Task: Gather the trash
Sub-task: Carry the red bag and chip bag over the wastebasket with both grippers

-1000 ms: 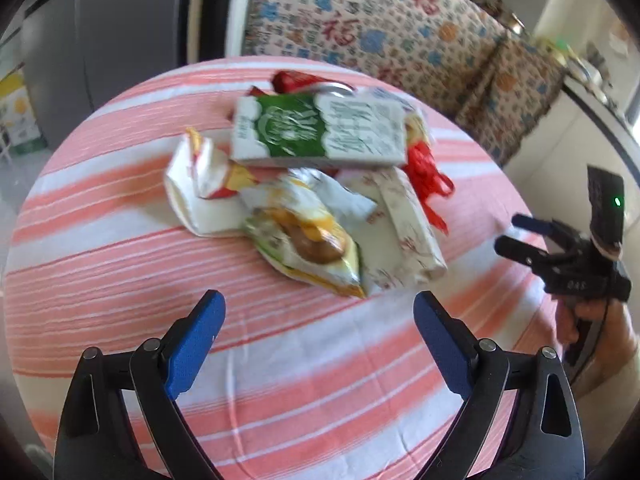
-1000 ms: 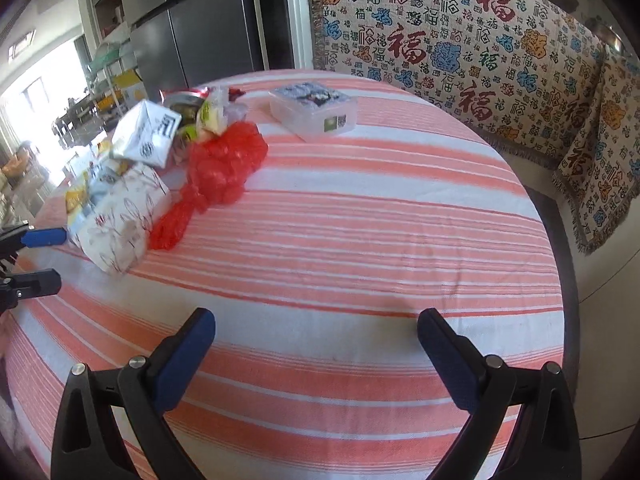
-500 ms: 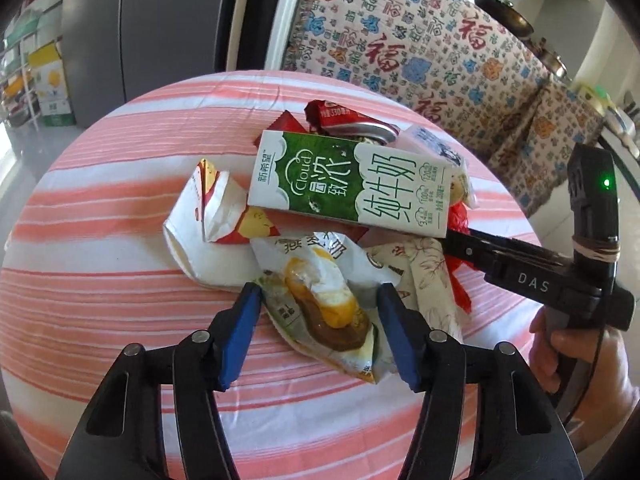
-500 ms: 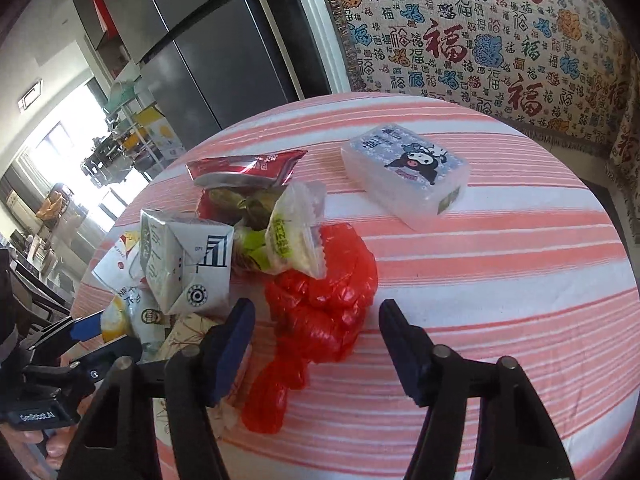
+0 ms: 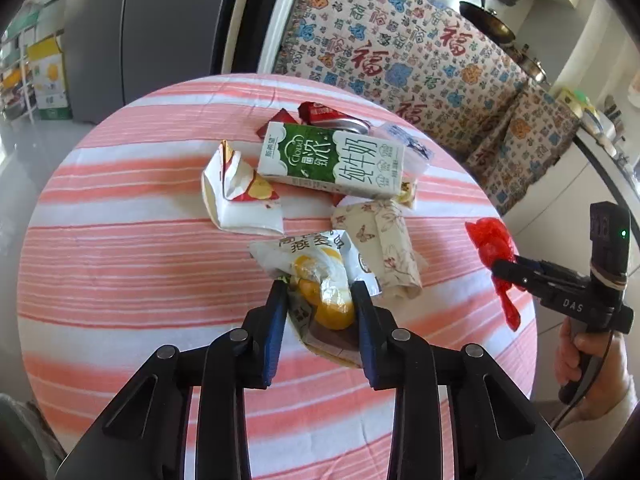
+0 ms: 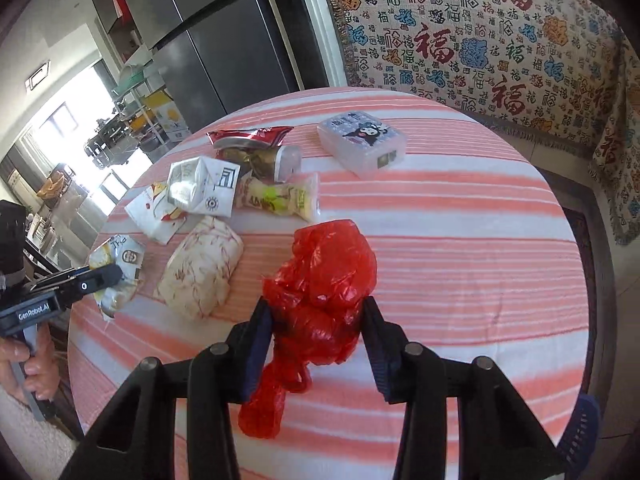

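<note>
While trash is gathered, left wrist: left gripper [image 5: 320,304], jaws just closing, clamps snack wrapper [image 5: 316,268] off the striped table [image 5: 120,264], milk carton [image 5: 332,158] beyond.
Right wrist: right gripper [image 6: 316,320], just closing, pinches red plastic bag [image 6: 328,276], likely the collecting sack.

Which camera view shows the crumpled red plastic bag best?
The right wrist view: the crumpled red plastic bag fills the centre, held between the right gripper's jaws, which have just been closing. The left wrist view shows only a small part of it at the right edge, beside that gripper.
</note>
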Available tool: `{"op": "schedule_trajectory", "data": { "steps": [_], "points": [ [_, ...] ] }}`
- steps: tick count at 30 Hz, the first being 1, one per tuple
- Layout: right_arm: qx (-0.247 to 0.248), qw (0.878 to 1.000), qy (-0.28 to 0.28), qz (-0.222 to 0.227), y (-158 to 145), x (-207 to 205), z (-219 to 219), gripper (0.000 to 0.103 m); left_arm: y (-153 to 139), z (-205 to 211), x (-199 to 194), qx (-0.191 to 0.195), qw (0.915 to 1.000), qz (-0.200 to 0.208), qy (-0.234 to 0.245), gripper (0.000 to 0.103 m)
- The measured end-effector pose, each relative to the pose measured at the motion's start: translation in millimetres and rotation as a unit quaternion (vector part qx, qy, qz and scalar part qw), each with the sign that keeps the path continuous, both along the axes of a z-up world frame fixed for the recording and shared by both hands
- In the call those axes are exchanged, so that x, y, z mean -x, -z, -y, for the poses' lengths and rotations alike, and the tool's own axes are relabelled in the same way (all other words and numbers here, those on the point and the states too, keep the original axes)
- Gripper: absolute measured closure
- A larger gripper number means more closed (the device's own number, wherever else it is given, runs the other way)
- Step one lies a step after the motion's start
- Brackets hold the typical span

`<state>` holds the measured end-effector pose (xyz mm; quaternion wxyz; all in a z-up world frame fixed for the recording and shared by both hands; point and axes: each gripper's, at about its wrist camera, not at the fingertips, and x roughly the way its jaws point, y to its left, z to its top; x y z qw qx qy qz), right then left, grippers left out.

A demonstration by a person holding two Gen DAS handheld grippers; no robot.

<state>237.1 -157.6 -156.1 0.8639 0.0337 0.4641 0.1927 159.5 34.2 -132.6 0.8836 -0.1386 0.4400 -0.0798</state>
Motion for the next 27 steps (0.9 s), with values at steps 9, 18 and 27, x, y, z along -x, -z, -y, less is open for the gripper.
{"op": "schedule_trajectory", "data": {
  "steps": [9,18,27],
  "points": [
    [-0.004,1.000,0.015,0.004,-9,52,38,0.059,-13,40,23,-0.007,0.9995,0.020,0.022,0.077],
    [-0.015,0.999,0.032,0.017,-20,86,69,0.059,-16,119,44,-0.010,0.9957,0.026,0.088,0.079],
    [0.007,0.992,0.122,0.026,-32,113,168,0.059,-46,243,27,-0.010,0.9802,0.048,0.192,0.079]
  ]
}}
